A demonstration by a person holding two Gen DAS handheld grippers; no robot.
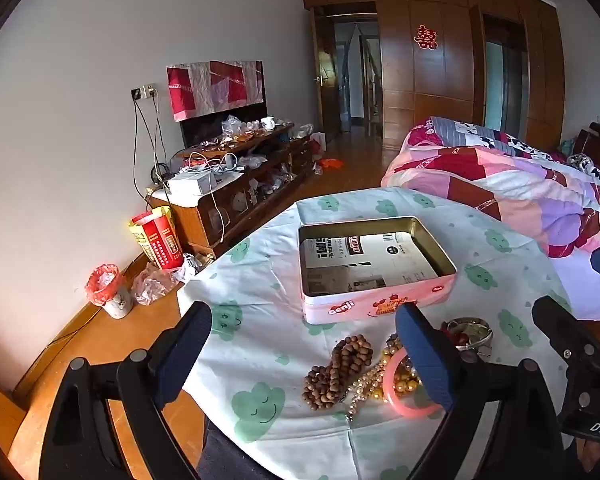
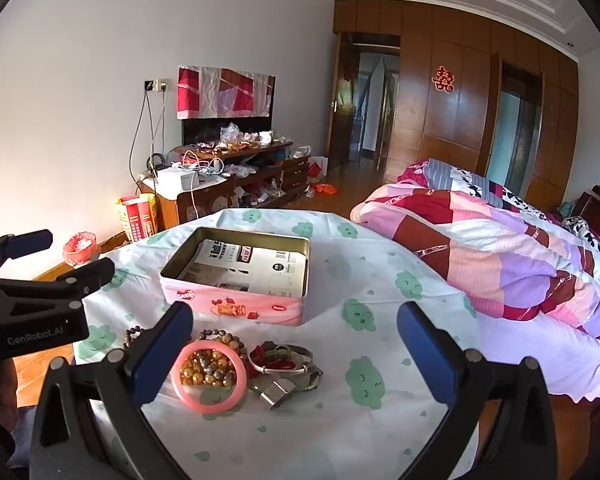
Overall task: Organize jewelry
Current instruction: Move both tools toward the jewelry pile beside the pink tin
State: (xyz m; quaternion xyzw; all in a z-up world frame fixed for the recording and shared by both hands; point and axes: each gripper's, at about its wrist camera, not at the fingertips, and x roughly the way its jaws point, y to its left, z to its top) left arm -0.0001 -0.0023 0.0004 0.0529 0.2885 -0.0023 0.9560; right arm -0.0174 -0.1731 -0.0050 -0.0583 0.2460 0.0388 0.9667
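An open pink tin box (image 1: pixel 376 308) (image 2: pixel 236 308) lined with printed paper stands on the table. In front of it lies a pile of jewelry: a brown wooden bead string (image 1: pixel 336 372), amber and pearl beads (image 1: pixel 370 384) (image 2: pixel 208 370), a pink bangle (image 1: pixel 404 408) (image 2: pixel 209 402), and a silver bracelet with red pieces (image 1: pixel 470 336) (image 2: pixel 282 358). My left gripper (image 1: pixel 304 360) is open and empty, above the beads. My right gripper (image 2: pixel 296 356) is open and empty, above the bangle and bracelet; it also shows in the left wrist view (image 1: pixel 568 332).
The table wears a white cloth with green clouds (image 1: pixel 260 280) (image 2: pixel 380 280). A bed with a patchwork quilt (image 1: pixel 512 188) (image 2: pixel 500 240) lies to the right. A cluttered wooden cabinet (image 1: pixel 240 184), a red bag (image 1: pixel 156 236) and a small bin (image 1: pixel 108 292) stand at the left wall.
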